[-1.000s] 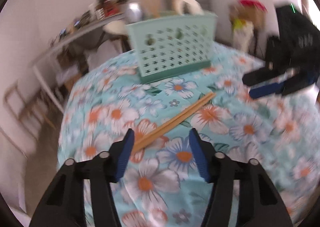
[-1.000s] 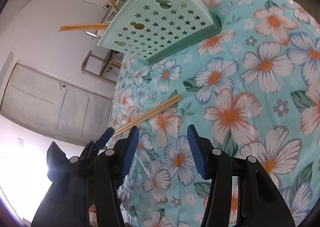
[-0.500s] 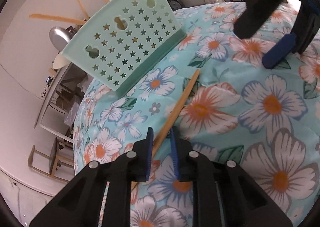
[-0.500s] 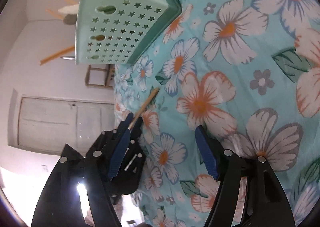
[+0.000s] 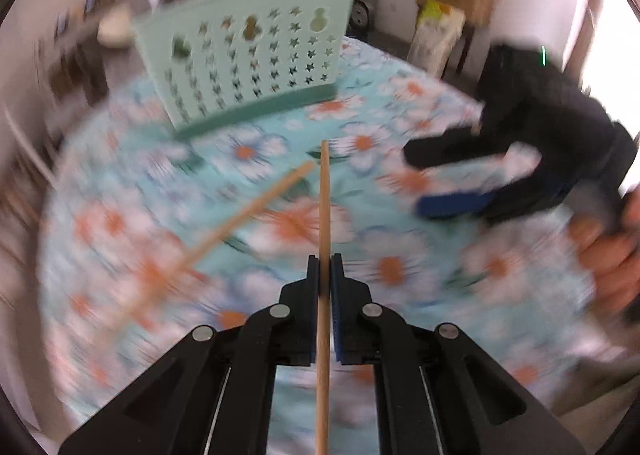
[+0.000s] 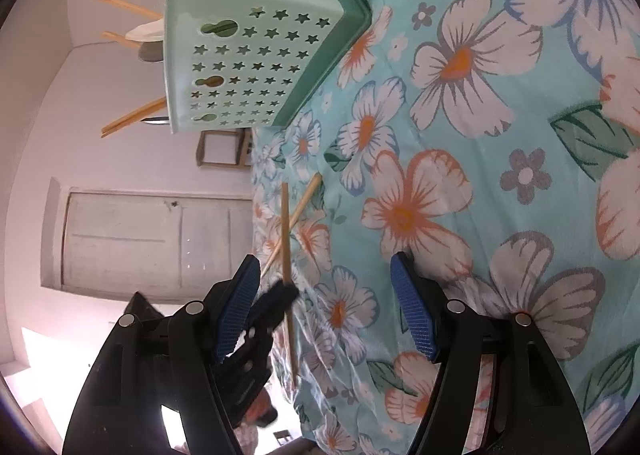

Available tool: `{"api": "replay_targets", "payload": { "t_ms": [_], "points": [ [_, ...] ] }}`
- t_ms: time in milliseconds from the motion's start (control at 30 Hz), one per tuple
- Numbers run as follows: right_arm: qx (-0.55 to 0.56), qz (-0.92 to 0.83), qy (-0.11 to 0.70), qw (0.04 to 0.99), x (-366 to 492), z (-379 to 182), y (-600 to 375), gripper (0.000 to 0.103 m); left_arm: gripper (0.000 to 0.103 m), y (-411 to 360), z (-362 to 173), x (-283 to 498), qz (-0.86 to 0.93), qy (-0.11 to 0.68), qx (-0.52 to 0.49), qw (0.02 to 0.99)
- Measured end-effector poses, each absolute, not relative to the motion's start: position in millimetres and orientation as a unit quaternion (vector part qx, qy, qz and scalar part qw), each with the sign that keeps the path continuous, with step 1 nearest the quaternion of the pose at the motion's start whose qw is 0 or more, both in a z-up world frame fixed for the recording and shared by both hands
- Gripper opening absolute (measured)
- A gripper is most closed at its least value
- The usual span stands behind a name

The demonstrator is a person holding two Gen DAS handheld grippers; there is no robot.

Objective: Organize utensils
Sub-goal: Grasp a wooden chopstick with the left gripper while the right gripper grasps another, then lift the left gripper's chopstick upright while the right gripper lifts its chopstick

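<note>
My left gripper (image 5: 324, 269) is shut on a wooden chopstick (image 5: 325, 195), which sticks out ahead of the pads and lifts off the cloth. A second chopstick (image 5: 244, 215) lies slanted on the floral tablecloth (image 5: 400, 267), just left of the held one. The mint green perforated utensil basket (image 5: 248, 55) stands behind them. In the right wrist view my right gripper (image 6: 322, 271) stands open over the cloth with nothing between its fingers. There the left gripper (image 6: 276, 303) shows with its chopstick (image 6: 285, 231) crossing the lying one (image 6: 304, 207), and the basket (image 6: 248, 63) lies beyond.
Several chopsticks (image 6: 132, 117) and a white spoon (image 6: 146, 31) poke out of the basket. The right gripper (image 5: 480, 183) and a hand (image 5: 608, 255) hover at the right of the left view. The table's edge drops off beside the left gripper; a door and a chair stand beyond.
The left gripper closed on one chopstick of the pair and raised it, turning it away from the other. The right gripper opened wider and came lower toward the cloth.
</note>
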State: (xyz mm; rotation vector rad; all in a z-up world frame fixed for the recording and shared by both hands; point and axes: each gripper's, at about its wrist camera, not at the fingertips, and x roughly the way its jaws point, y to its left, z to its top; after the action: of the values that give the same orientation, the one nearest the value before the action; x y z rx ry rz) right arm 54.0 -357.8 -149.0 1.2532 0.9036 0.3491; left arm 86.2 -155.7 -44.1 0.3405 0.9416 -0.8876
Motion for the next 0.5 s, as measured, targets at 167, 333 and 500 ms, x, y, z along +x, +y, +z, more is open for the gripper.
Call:
{"api": "replay_targets", "payload": {
  "t_ms": [167, 333, 500],
  "points": [
    [0.577, 0.173, 0.398, 0.692, 43.3, -151.3, -373.9, 0.063, 0.005, -157.3, -58.5, 87.8, -0.407, 0.487, 0.094, 0.767],
    [0.579, 0.176, 0.395, 0.691, 29.9, -151.0, -385.8, 0.061, 0.01, -162.4, -67.4, 87.5, -0.394, 0.51, 0.088, 0.76],
    [0.578, 0.179, 0.393, 0.692, 17.3, -149.8, -394.2, 0.061, 0.035, -178.6, -65.3, 93.6, -0.394, 0.508, 0.093, 0.76]
  ]
}}
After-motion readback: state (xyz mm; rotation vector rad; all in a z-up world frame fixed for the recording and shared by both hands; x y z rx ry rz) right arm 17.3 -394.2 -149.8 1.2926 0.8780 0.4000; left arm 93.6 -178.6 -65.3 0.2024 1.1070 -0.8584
